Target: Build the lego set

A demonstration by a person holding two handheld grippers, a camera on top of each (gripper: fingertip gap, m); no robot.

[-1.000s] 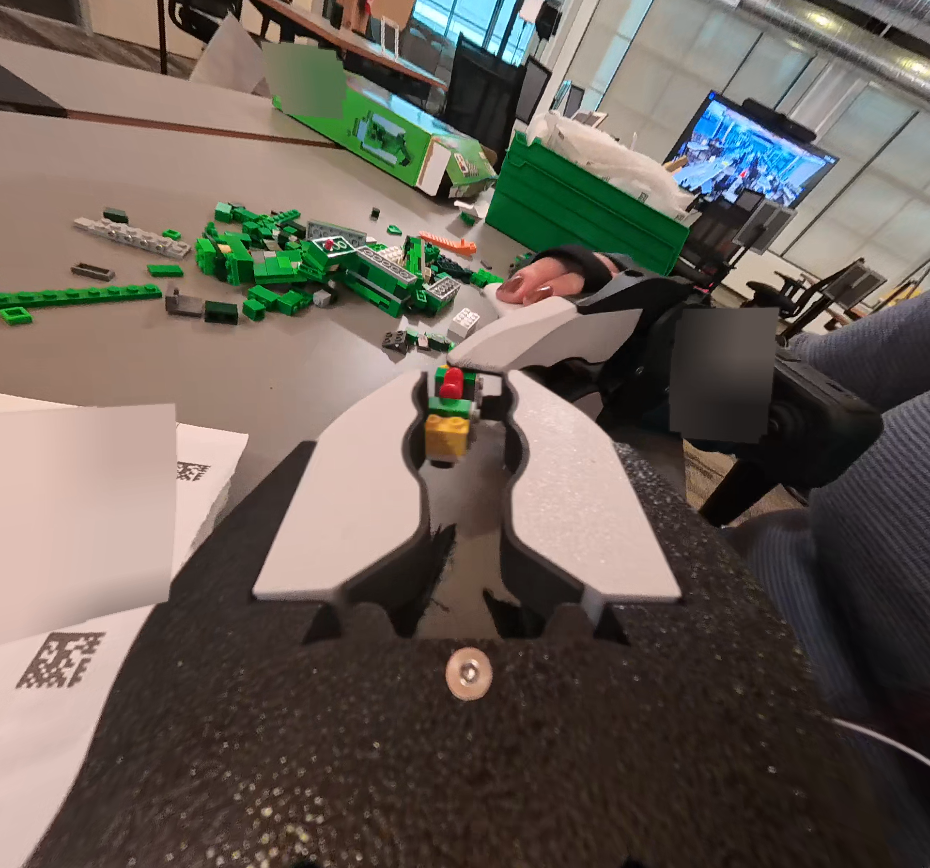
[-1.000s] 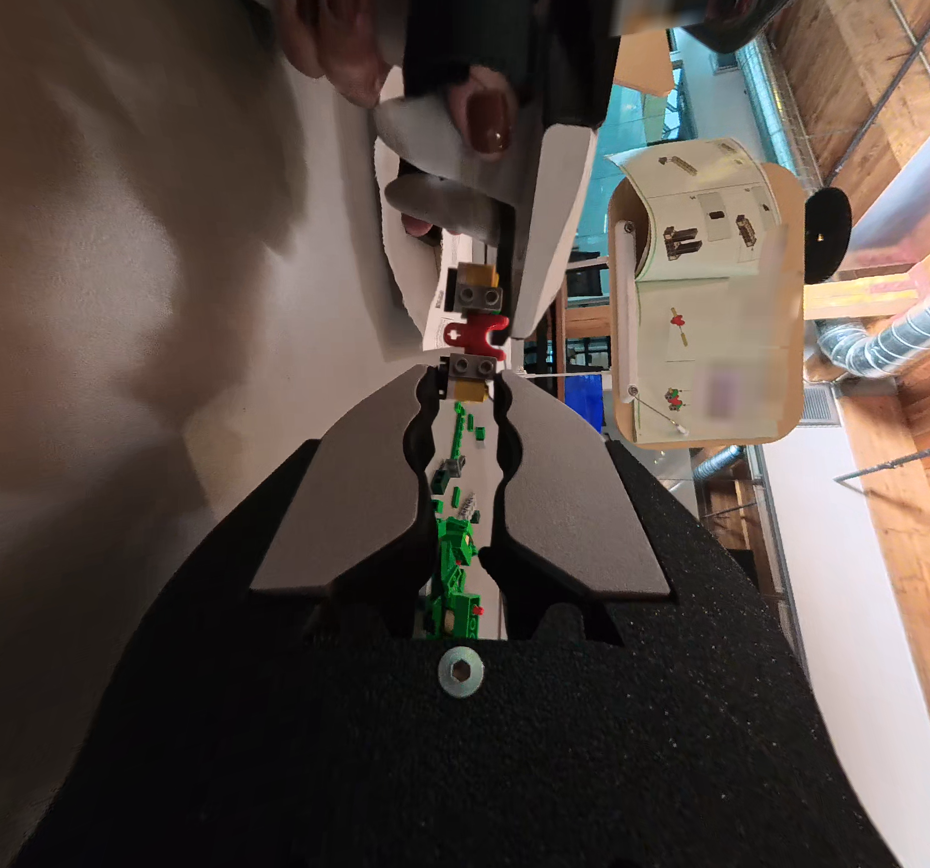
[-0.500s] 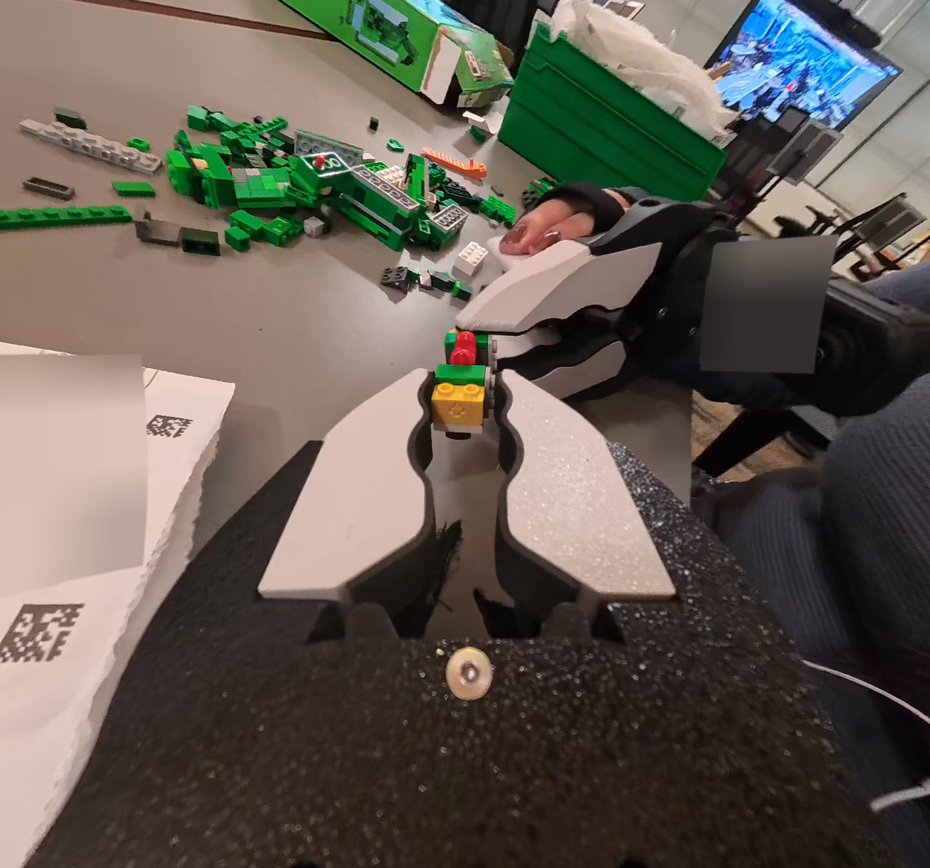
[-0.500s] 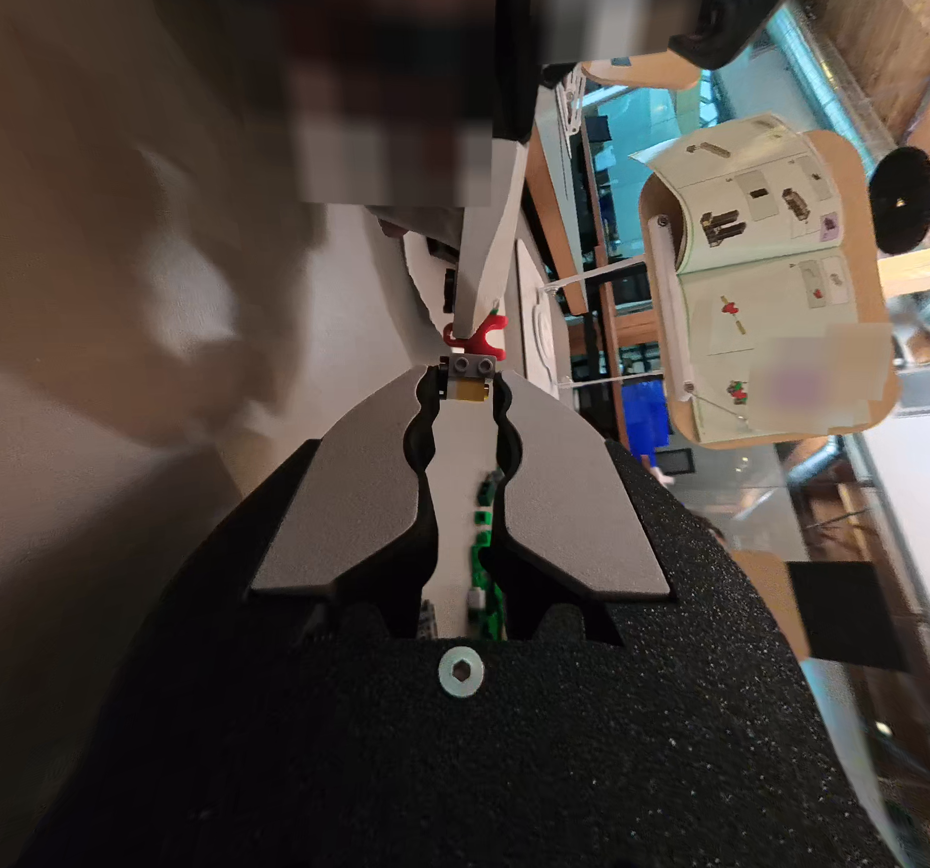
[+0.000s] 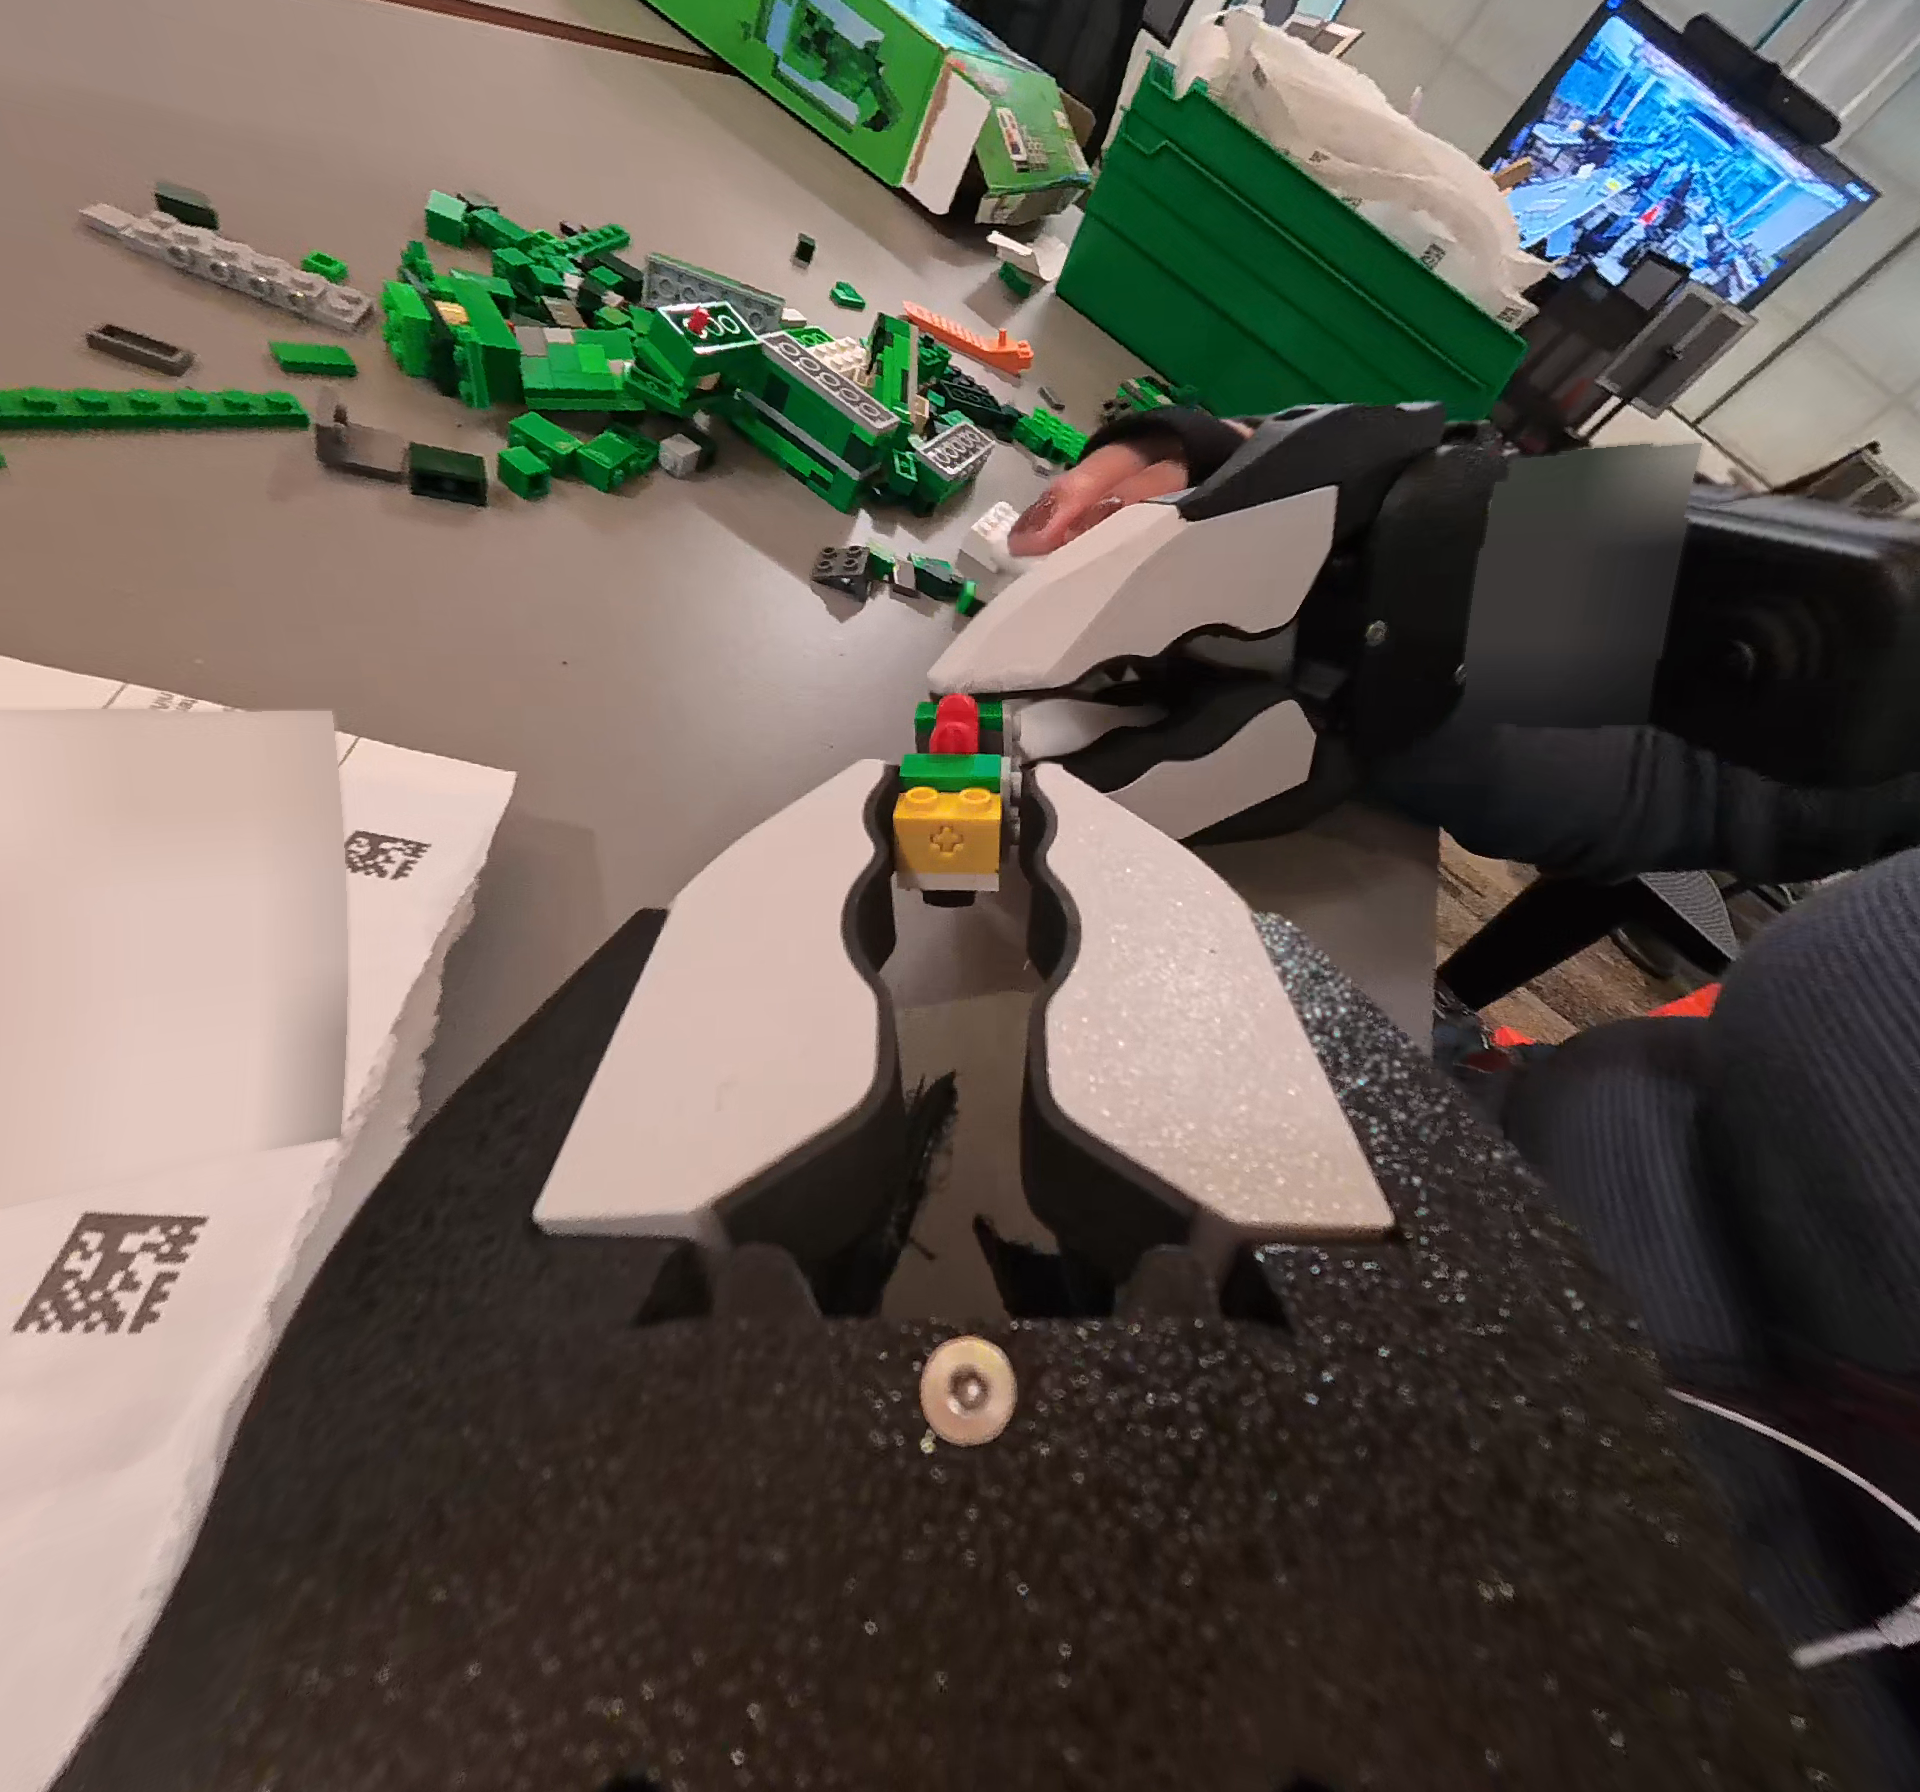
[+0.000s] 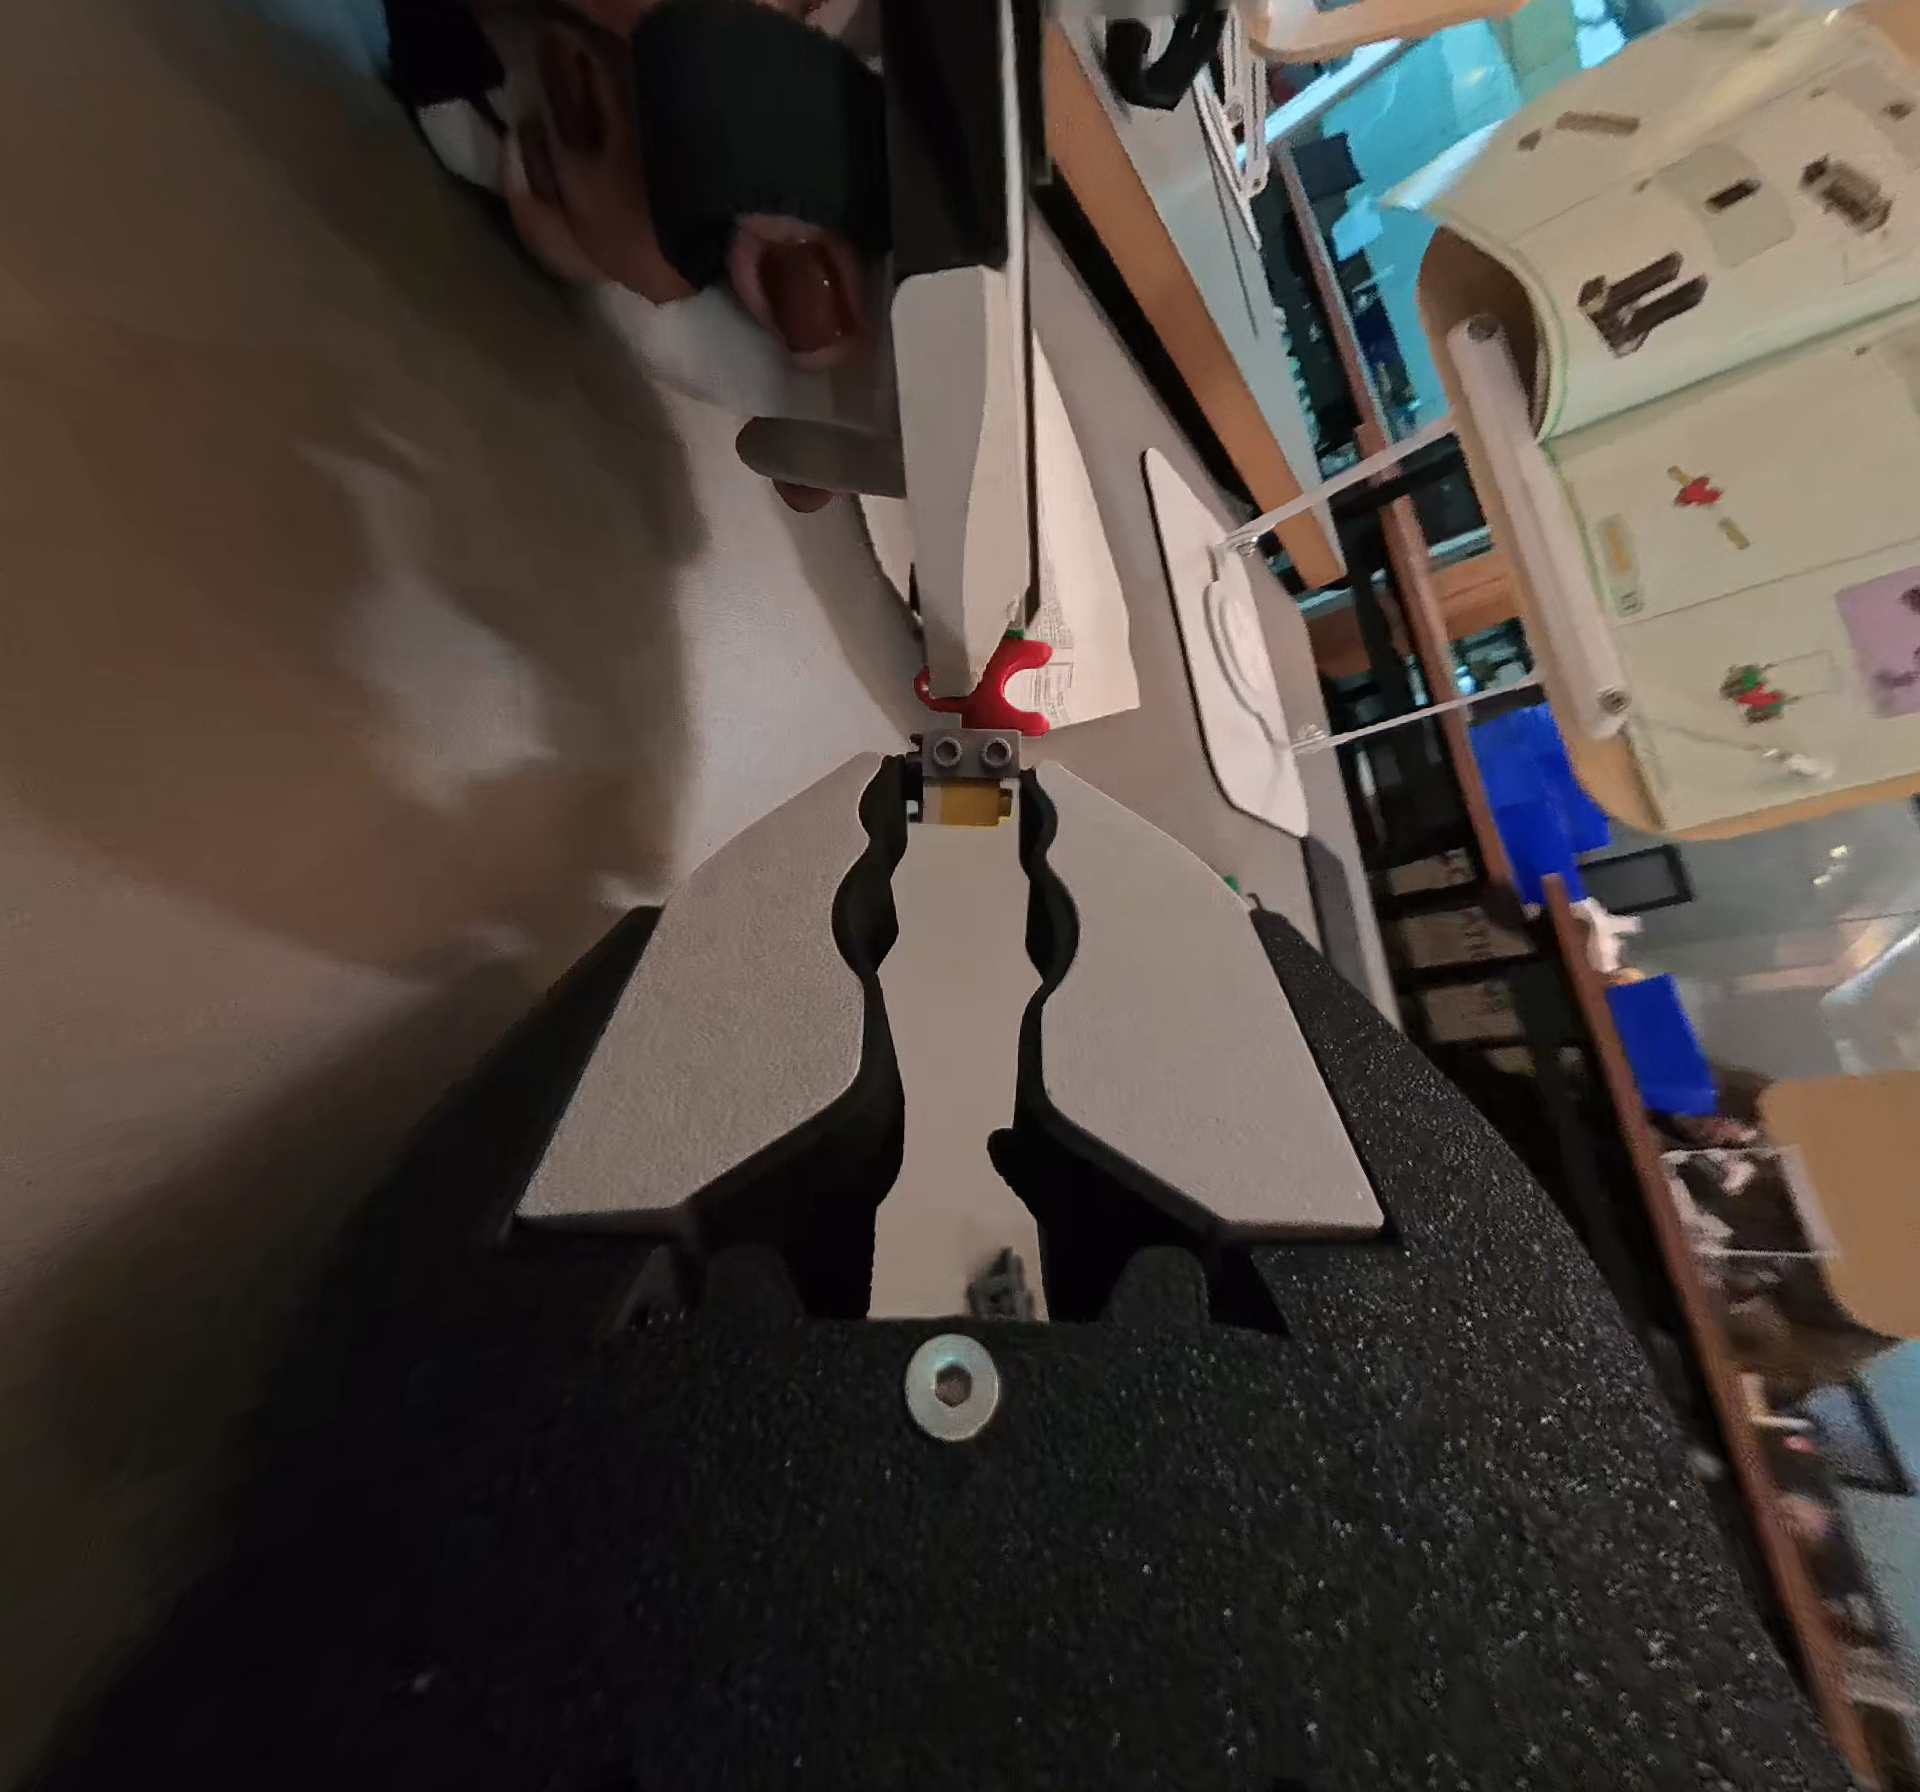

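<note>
Pinching studded yellow-green block [image 5: 948,833], left claw [image 5: 951,797] matte.

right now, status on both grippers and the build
Left gripper shut on yellow sub-build. Right gripper shut on grey-yellow piece, meeting red clip. Nothing between.

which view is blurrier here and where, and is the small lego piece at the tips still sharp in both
Right wrist view is blurrier: the table at left and the background at far right smear with motion, yet the grey-and-yellow piece at the right hand-held gripper tips stays sharp. Left wrist view is crisp throughout, with wide-angle bending at the edges; the yellow brick in the left hand-held gripper is sharp.
</note>
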